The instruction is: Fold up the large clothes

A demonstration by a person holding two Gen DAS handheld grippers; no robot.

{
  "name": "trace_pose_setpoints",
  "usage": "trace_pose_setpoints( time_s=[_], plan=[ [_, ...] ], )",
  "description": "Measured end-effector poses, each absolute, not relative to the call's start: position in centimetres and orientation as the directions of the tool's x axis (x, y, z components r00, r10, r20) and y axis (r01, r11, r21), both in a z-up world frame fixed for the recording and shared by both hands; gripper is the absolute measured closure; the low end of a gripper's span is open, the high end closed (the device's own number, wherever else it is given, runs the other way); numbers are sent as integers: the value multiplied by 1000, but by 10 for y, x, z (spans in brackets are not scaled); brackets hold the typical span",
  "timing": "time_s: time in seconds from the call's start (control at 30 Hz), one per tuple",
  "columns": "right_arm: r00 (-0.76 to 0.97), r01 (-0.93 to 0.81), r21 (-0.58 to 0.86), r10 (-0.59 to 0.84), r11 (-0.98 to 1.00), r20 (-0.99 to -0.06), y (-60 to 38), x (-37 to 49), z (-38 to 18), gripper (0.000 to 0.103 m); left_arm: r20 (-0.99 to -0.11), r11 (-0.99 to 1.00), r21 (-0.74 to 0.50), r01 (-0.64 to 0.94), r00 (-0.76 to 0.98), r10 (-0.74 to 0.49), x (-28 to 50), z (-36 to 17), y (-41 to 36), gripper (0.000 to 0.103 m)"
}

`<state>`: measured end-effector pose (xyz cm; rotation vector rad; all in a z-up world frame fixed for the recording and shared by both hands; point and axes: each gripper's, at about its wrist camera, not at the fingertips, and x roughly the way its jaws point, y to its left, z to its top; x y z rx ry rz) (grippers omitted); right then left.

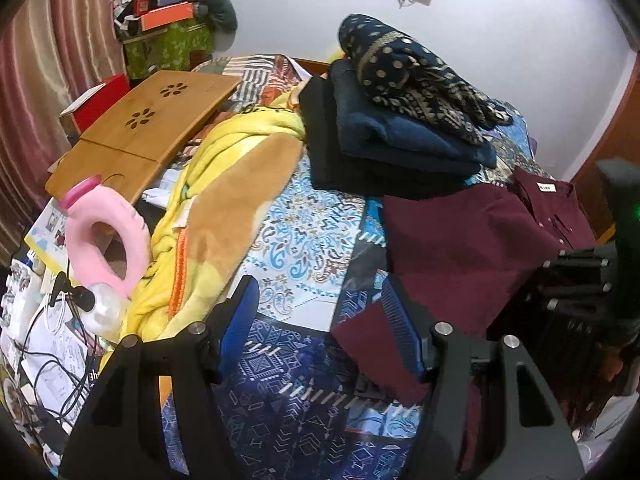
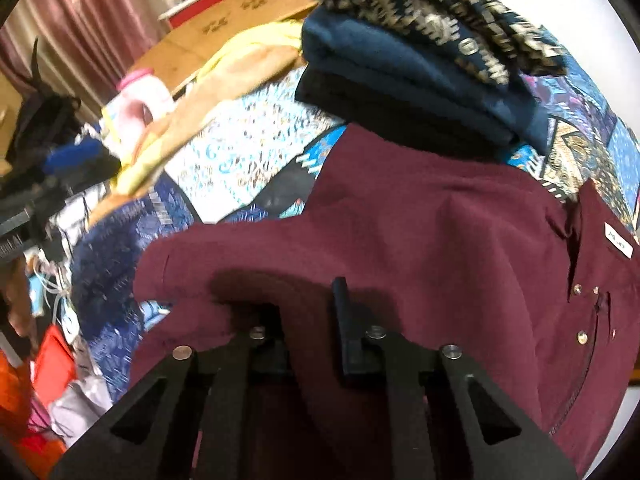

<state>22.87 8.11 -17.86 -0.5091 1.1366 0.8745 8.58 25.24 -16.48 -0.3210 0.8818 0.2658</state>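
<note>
Right hand-held gripper (image 2: 312,316) pinches maroon shirt (image 2: 420,240) (fold hidden leftward).

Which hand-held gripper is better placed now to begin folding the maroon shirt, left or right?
Right, probably. The right hand-held gripper is closed on the maroon shirt. The left hand-held gripper is open above the patterned bedcover, beside the shirt's edge.

So the shirt (image 1: 472,248) is spread on the bed (image 1: 304,232), at its right side. Just behind it sits a stack of folded clothes (image 1: 400,136). Left of the stack there's a blanket (image 1: 224,200) bunched across the bed, with a lap desk (image 1: 148,128) behind it and a neck pillow (image 1: 108,232) on the far left, by some cables (image 1: 60,344).
</note>
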Motion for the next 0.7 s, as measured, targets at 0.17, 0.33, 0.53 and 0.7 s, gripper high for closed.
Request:
trace_pose_setpoints(
  time_s=[0.17,0.33,0.53,0.7],
  plan=[
    [162,-771,148,416,619,-895,63,239,-156,92,-789,936,-137,-324,607,95,91,-160,235,40],
    [157,-761,167,428,626,-890,46,245,-150,91,-787,951,-122,-285,611,82,97,-154,216,40],
    [104,-777,167,386,606,-917,33,242,-168,91,-797,950,-112,-290,597,89,98,-156,203,39],
    [96,-790,163,382,591,-919,31,238,-169,89,-806,950,-116,-290,586,80,96,-157,197,38]
  ],
)
